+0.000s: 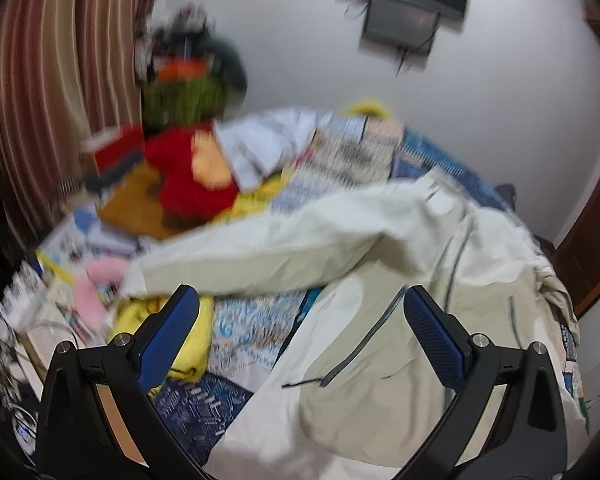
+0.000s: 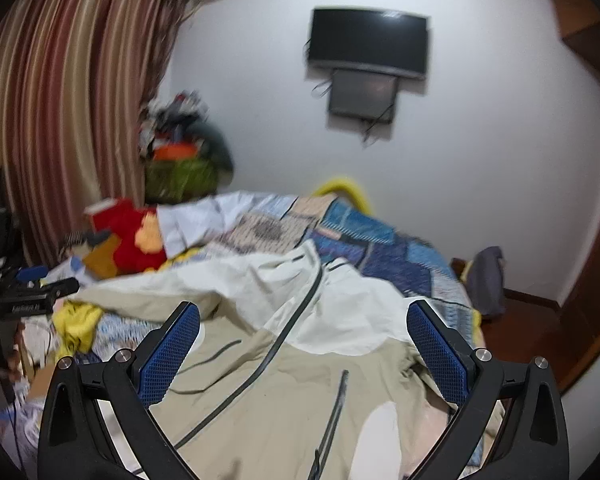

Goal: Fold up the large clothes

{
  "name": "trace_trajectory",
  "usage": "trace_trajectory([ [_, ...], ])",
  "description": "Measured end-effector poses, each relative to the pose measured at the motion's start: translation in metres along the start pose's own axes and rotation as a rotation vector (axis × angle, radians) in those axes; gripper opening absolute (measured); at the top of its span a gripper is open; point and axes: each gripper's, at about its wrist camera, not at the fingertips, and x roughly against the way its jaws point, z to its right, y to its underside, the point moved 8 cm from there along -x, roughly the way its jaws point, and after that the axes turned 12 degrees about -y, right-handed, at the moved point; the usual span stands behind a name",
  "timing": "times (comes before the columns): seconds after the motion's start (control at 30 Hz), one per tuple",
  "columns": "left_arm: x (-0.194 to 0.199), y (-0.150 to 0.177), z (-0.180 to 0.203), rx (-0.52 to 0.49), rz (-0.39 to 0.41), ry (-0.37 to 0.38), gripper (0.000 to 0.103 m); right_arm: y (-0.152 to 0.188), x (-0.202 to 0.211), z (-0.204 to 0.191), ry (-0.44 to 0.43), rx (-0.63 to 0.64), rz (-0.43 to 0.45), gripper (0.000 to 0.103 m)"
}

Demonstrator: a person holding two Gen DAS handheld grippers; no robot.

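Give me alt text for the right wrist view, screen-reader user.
The right tool hangs open over a rumpled beige and white jacket with dark zippers, spread on a bed with a blue patchwork quilt. Beyond are a red plush toy, striped curtains and a wall-mounted TV.

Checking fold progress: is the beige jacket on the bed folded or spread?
Spread and rumpled: the beige jacket lies open across the bed, one sleeve stretched sideways, no neat folds.
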Motion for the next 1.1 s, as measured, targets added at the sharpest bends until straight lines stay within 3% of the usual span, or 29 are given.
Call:
trace_trajectory([
  [0.13,-0.064,0.020,-0.021,0.129,-0.204,0.052,0.101,0.022,-0.070,0.010,-0.073,-0.034,-0.155,0.103],
  [0.27,-0.114,0.035,-0.031,0.236,-0.340,0.080,0.093,0.060,-0.127,0.023,-0.108,-0.088,-0.305,0.103],
  [0.37,-0.141,0.039,-0.041,0.267,-0.387,0.043,0.087,0.083,-0.152,0.031,-0.120,-0.116,-0.357,0.103],
  [0.53,-0.168,0.028,-0.051,0.278,-0.382,-0.031,0.085,0.108,-0.170,0.035,-0.130,-0.112,-0.389,0.103],
  [0.6,-0.181,0.018,-0.053,0.288,-0.371,-0.049,0.083,0.112,-0.173,0.034,-0.128,-0.099,-0.391,0.103],
  [0.77,-0.201,0.009,-0.062,0.232,-0.357,-0.182,0.033,0.114,-0.175,0.035,-0.142,-0.108,-0.386,0.103],
  [0.8,-0.201,0.007,-0.063,0.219,-0.341,-0.206,0.028,0.114,-0.175,0.037,-0.144,-0.115,-0.385,0.103],
  [0.87,-0.194,-0.003,-0.062,0.162,-0.283,-0.271,0.008,0.113,-0.173,0.041,-0.141,-0.127,-0.380,0.103],
  [1.0,-0.153,-0.042,-0.045,0.020,-0.089,-0.343,0.004,0.112,-0.168,0.055,-0.134,-0.154,-0.371,0.103],
  [1.1,-0.105,-0.086,-0.019,-0.070,0.095,-0.337,0.003,0.115,-0.168,0.061,-0.161,-0.191,-0.389,0.103],
])
